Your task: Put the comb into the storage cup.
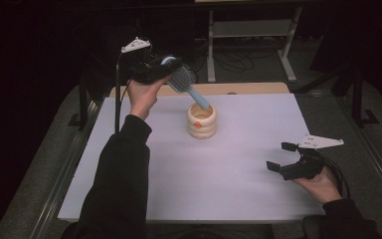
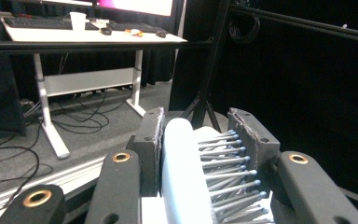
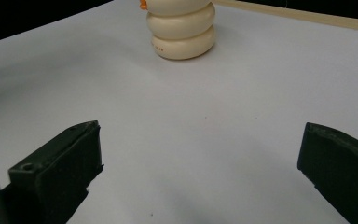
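**Hairbrush going handle-first into the ribbed cup**

Left tool (image 1: pixel 165 67) clamps the head of a pale blue hairbrush (image 1: pixel 185 82); in the left gripper view the pads press its back on one side and its bristles (image 2: pixel 223 172) on the other. The brush slants down toward 5 o'clock, with the handle tip at the mouth of the cream ribbed cup (image 1: pixel 202 121), which stands upright on the white surface (image 1: pixel 229 174) a little behind centre.

Right tool (image 1: pixel 284 158) rests wide and empty at about 4 o'clock from the cup, well apart.

Judgement on technique:
- Lower slowly, steepening the brush so the handle slides down the inside wall rather than levering the rim.
- The cup looks light and may tip; the right tool could steady it.
- Release only once the handle bottoms out.
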Available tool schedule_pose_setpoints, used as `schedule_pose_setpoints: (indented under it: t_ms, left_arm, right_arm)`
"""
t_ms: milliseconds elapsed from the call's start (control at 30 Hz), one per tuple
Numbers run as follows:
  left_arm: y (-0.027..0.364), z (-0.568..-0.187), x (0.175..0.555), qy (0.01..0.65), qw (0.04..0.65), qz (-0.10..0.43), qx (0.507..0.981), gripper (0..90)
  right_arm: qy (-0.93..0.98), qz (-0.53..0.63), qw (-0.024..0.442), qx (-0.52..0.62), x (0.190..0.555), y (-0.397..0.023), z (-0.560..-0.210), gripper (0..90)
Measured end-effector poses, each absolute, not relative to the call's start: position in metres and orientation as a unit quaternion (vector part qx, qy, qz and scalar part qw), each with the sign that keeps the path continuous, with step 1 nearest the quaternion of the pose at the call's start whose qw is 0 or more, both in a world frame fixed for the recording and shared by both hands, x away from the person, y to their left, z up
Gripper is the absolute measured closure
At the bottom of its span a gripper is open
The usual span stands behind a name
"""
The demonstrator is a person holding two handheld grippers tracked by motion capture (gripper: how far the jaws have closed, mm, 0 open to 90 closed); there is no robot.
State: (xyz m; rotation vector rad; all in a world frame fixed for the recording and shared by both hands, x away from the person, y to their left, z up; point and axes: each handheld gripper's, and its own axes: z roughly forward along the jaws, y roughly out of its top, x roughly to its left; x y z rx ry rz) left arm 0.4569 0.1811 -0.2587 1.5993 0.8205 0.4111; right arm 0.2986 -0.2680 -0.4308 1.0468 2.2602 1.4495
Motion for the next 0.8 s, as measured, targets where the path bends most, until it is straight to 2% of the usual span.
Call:
schedule_pose_setpoints:
  t_ms: [800]
  left_arm:
    - [0.170, -0.290, 0.469, 0.371, 0.585, 0.167, 0.702, 57.8]
  right_arm:
    - [0.781, 0.497, 0.128, 0.356, 0.298, -0.267, -0.432, 0.0]
